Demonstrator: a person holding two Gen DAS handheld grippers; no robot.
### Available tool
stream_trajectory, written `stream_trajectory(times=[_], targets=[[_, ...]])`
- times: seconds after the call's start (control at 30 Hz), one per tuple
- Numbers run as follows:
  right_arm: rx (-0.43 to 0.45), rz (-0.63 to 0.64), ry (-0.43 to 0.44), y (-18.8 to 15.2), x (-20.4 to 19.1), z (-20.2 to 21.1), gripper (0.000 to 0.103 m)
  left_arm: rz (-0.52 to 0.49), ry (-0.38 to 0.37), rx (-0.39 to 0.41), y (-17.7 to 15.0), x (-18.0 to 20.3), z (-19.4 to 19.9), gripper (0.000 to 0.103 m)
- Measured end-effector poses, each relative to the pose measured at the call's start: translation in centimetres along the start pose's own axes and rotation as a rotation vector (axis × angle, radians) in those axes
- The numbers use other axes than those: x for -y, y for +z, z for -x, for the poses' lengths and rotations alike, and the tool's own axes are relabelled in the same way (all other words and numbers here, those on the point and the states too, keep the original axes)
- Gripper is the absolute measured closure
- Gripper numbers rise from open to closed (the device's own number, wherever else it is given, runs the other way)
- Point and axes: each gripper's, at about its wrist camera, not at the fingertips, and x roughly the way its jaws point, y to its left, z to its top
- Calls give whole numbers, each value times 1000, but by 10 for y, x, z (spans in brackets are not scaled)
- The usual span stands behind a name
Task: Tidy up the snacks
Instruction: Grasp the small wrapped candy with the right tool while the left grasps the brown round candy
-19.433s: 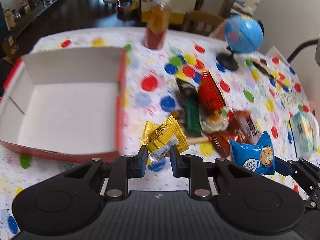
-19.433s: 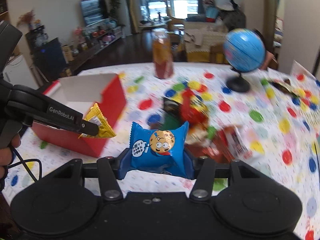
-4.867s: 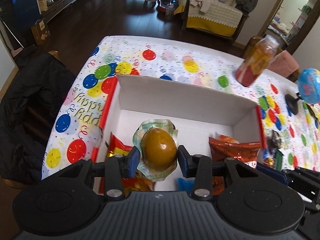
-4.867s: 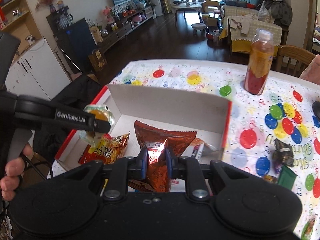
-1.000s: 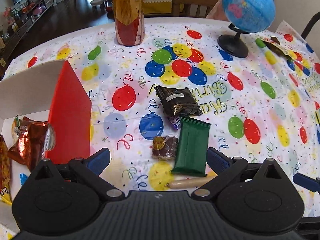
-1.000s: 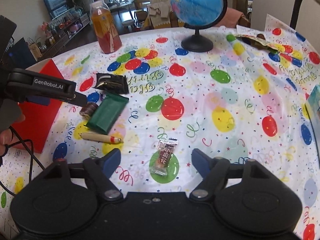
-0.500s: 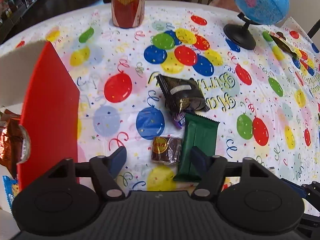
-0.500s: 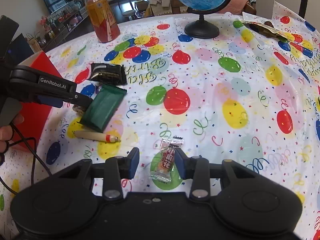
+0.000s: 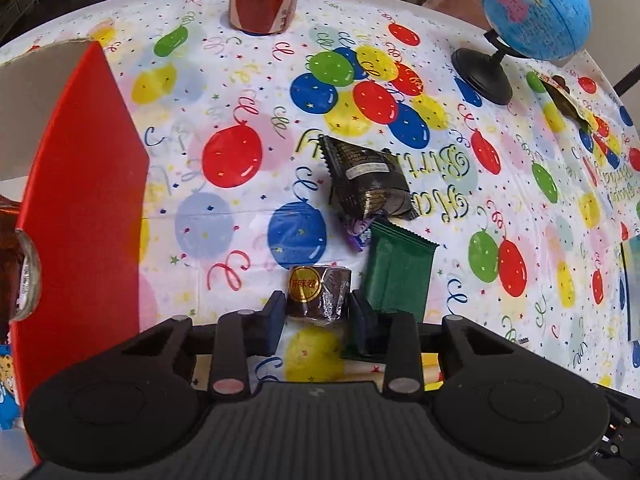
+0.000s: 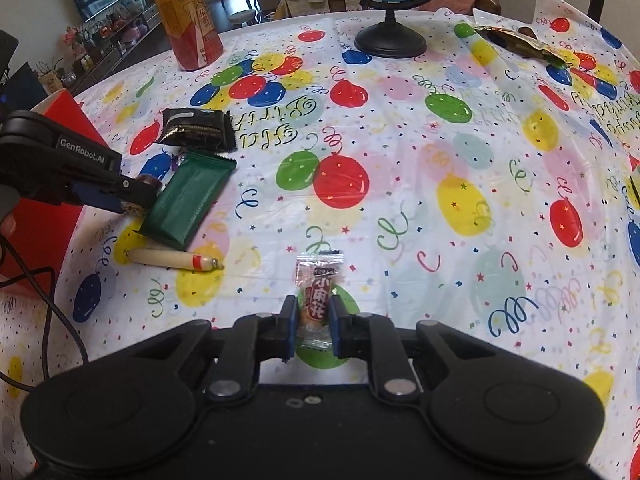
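Left gripper (image 9: 316, 312): jaws just closed in, pads pressing a small brown foil-wrapped cake with a gold sticker (image 9: 319, 290), flat on the balloon-print tablecloth (image 9: 240, 208), likely for lifting. Just beside it lies a dark green flat wrapper (image 9: 400, 272).

Right gripper (image 10: 313, 322): jaws likewise just narrowed onto a small clear-wrapped candy with red lettering (image 10: 318, 296), pinched across its width.

Left view alone shows the red cardboard box (image 9: 86, 200), probably the destination. Right view alone shows a cream sausage stick (image 10: 172, 259).
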Motion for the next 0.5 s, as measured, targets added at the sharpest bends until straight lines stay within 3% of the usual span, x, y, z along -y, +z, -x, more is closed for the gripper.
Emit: stream_trajectory(times=[0.5], targets=[[71, -22, 85, 0, -14, 50, 90, 6, -3, 25, -20, -8, 42, 70]])
